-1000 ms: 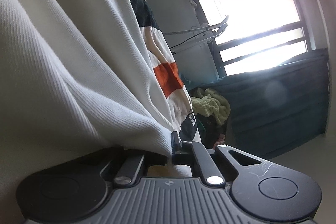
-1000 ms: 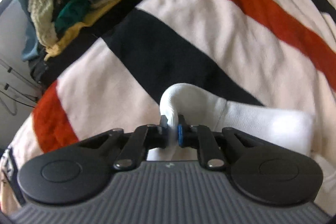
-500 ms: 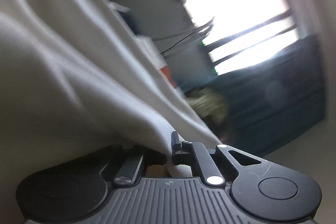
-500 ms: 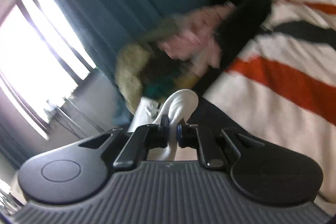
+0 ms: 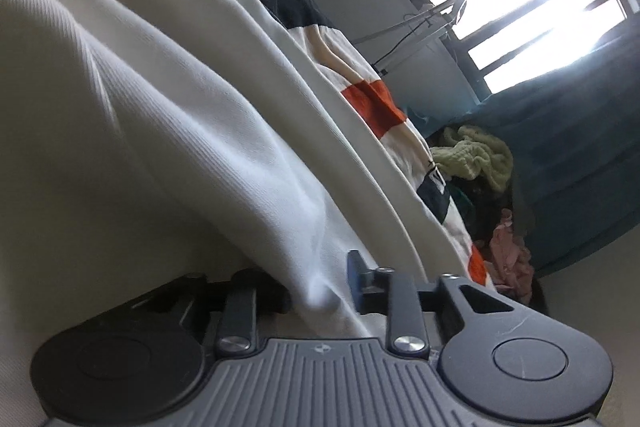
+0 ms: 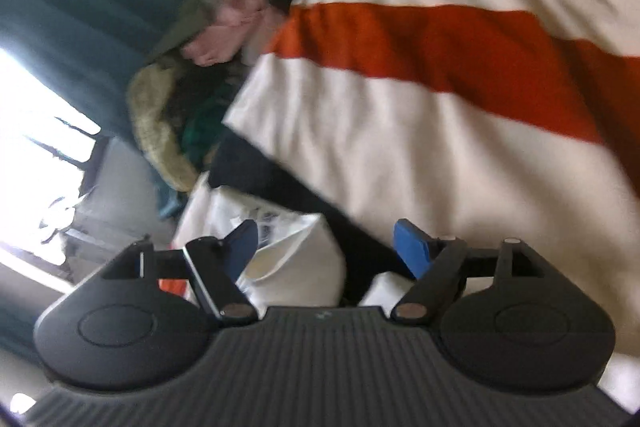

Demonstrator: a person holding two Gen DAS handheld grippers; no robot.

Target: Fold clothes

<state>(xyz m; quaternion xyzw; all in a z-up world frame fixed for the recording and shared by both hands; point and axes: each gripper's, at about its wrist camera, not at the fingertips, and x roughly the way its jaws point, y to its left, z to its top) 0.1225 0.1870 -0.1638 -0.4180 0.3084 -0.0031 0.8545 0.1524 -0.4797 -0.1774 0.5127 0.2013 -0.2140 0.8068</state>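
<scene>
Folding is looking barely under way, judging by how things are lying. One cream knitted sweater with orange and navy stripes (image 6: 420, 115) is sprawling loose across the surface beneath, not yet in any neat shape. The left gripper (image 5: 320, 291) is standing with its jaws parted a little and a white ribbed fold of the sweater bunching between them; whether they are actually pinching it cannot be told. The right gripper (image 6: 324, 247) is hovering with its jaws spread wide, gripping nothing, a white bulge of fabric sitting between them. One heap of unfolded yellow, pink and green clothes (image 6: 192, 75) is waiting beyond.
</scene>
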